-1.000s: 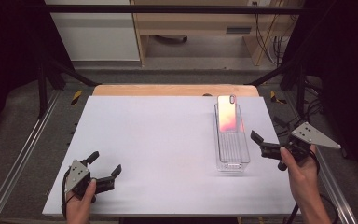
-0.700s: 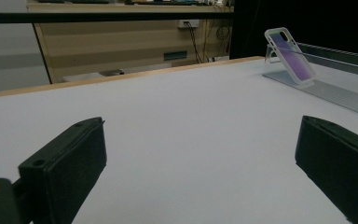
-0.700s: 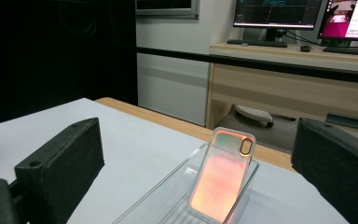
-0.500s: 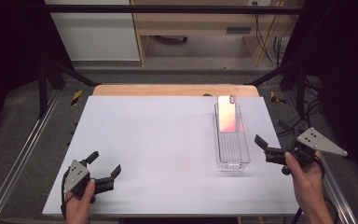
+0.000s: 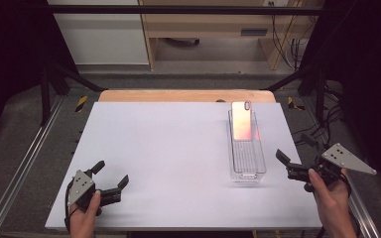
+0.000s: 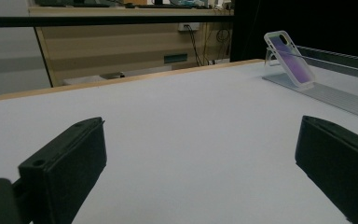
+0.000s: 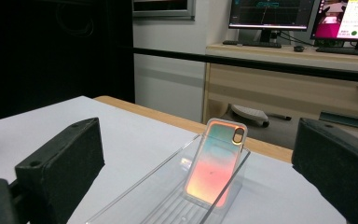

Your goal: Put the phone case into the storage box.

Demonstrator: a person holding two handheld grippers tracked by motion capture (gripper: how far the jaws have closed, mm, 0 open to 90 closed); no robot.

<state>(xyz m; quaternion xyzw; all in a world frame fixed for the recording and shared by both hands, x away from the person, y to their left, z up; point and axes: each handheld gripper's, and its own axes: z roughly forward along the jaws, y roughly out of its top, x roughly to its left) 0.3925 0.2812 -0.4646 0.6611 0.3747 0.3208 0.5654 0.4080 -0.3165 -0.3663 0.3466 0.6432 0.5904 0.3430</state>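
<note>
Two released tongs, left tongs (image 5: 112, 177) and right tongs (image 5: 294, 154), flank a white table (image 5: 168, 148) before wooden desks (image 5: 218, 29).

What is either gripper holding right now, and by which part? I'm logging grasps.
Nothing is held. The left gripper and the right gripper are both open and bare; the phone case leans in its clear tray, untouched.

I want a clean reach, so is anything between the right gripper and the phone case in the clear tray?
Only the clear tray's own wall; the right gripper is open beside it, the phone case leaning inside.
</note>
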